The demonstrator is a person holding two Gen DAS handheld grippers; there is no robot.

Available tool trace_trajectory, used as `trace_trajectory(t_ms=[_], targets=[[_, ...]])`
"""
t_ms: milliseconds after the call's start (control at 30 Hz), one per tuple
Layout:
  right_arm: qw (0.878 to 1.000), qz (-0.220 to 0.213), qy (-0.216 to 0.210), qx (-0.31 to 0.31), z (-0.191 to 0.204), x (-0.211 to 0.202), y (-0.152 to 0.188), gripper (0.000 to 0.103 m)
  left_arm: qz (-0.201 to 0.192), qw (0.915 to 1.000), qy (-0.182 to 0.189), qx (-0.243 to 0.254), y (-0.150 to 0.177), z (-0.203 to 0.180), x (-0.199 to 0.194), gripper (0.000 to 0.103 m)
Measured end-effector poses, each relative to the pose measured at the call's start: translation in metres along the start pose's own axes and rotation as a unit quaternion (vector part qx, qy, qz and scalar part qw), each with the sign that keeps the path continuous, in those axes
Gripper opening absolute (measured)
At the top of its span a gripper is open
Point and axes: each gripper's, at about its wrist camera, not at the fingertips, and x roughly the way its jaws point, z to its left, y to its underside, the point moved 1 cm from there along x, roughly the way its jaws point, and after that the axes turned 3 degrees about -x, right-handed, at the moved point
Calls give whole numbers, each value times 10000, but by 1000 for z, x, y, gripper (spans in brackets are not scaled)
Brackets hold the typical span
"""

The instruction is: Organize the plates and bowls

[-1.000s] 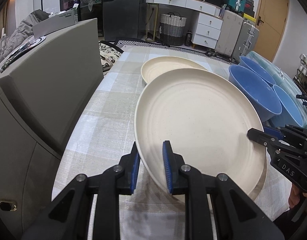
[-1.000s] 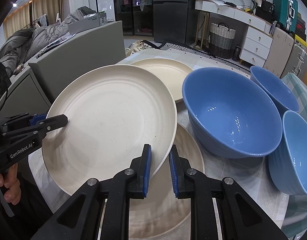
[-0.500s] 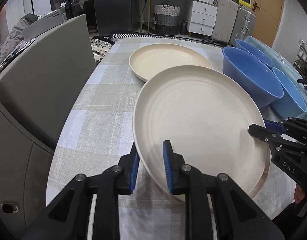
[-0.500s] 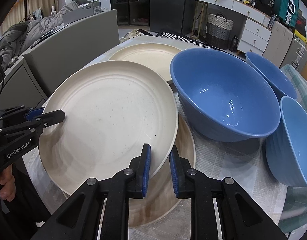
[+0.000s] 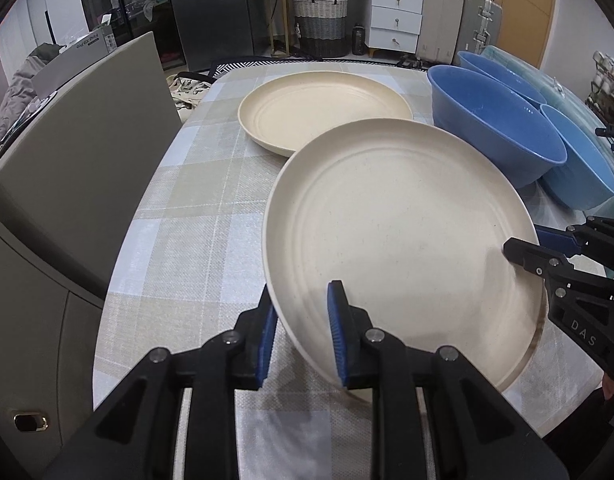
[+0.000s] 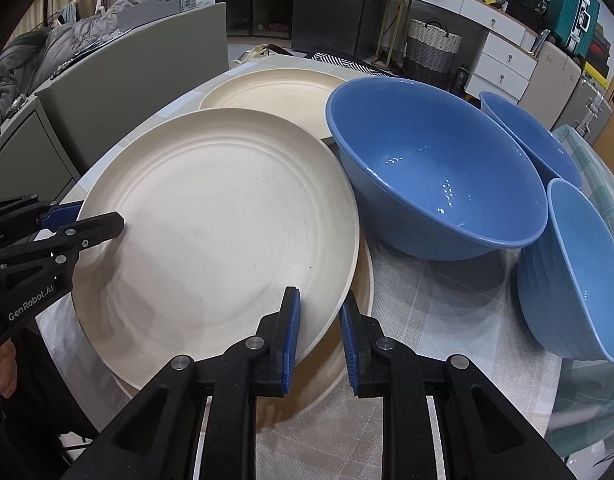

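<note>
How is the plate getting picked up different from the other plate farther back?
The near plate is gripped at its rim by both grippers and tilted above a third plate; the far plate lies flat on the table, untouched. Both are round, cream and ridged.

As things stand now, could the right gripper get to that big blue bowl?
Probably not yet. The right gripper is shut on the held plate, which the left gripper also clamps. The big blue bowl sits unobstructed beyond the plate's rim.
</note>
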Motion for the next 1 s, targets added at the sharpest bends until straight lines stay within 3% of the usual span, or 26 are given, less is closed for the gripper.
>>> trace_trajectory(t_ms=[733,900,1000], targets=[[9994,79,291,-187,12,-3,10,21,148,9982,-330,483,6,-19,1,27],[9989,72,391,-259,18,-2,9,23,110,9968,-467,636,7,-22,-1,33],[9973,58,599,-415,25,0,9,31,195,9963,-356,761,9,-28,1,41]])
